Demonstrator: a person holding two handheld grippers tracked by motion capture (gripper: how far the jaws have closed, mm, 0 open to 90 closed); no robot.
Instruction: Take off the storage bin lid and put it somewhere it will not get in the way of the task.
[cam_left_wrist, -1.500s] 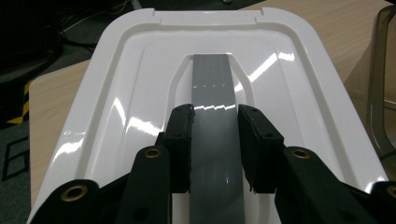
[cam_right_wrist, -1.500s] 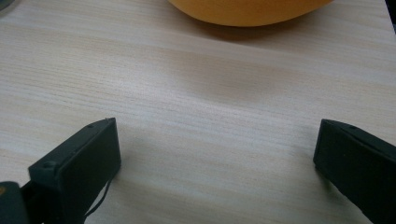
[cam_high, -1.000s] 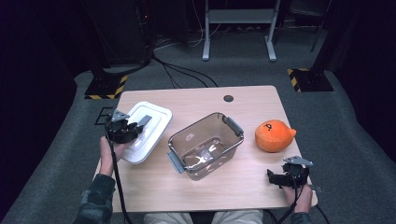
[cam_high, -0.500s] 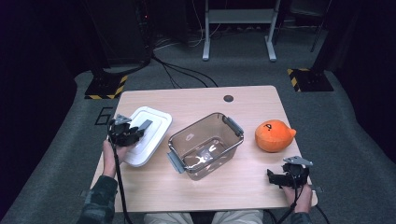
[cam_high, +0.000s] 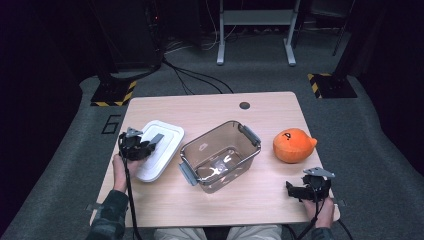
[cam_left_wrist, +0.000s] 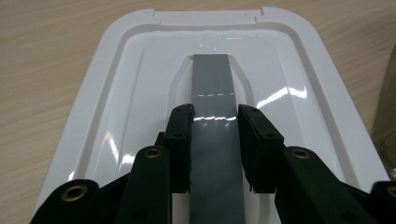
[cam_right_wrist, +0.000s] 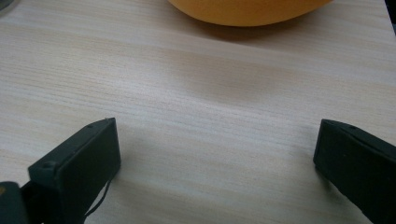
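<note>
— Lid (cam_high: 160, 149) position? And what has hold of it?

— White plastic, lying flat on the wooden table (cam_high: 210, 107) at its left side, just beside the clear brown container (cam_high: 220, 156). The left gripper (cam_high: 143, 148) sits over it; in the left gripper view its jaws stand either side of the grey handle strip (cam_left_wrist: 212, 93) down the lid's middle, closed in against the strip's edges.

— And the right gripper (cam_high: 300, 190)?

— Low over the table's near right corner, jaws spread wide with bare wood between them. The orange plush toy (cam_high: 293, 145) sits just beyond it, apart from the jaws.

— Container's contents?

— Nothing I can make out through the glare on its floor.
</note>
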